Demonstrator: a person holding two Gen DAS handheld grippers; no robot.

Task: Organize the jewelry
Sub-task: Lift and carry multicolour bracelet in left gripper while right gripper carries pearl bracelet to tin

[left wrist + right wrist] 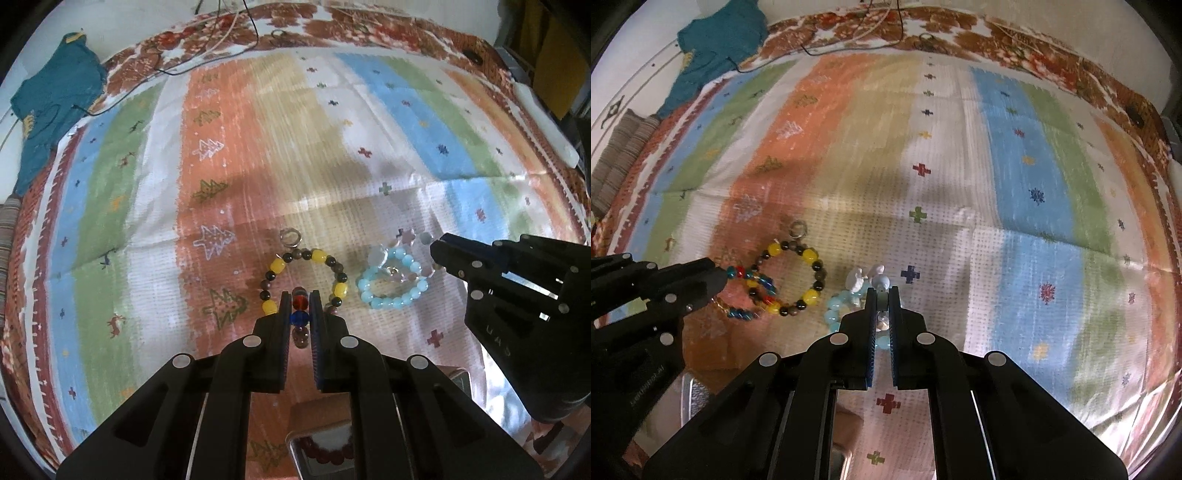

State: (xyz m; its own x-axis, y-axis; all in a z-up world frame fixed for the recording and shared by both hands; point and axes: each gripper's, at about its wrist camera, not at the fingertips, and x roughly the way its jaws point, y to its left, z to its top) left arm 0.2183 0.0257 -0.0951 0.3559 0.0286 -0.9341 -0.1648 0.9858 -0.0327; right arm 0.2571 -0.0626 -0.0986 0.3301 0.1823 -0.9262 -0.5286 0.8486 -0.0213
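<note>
My left gripper [300, 295] is shut on a red-and-blue bead bracelet [300, 302], seen from the side in the right wrist view [753, 284]. It lies over a yellow-and-dark bead bracelet [306, 277] with a metal ring [290, 237]. My right gripper [883, 291] is shut on a pale clear-and-white bead bracelet [880, 281] that rests on a light blue bead bracelet [391, 288]. The right gripper also shows in the left wrist view [439, 253], and the left gripper in the right wrist view [720, 280].
Everything lies on a striped patterned cloth [258, 147]. A teal cloth [55, 103] and cables [221, 44] sit at the far left. A metal tray [321, 450] with dark red beads is below my left gripper.
</note>
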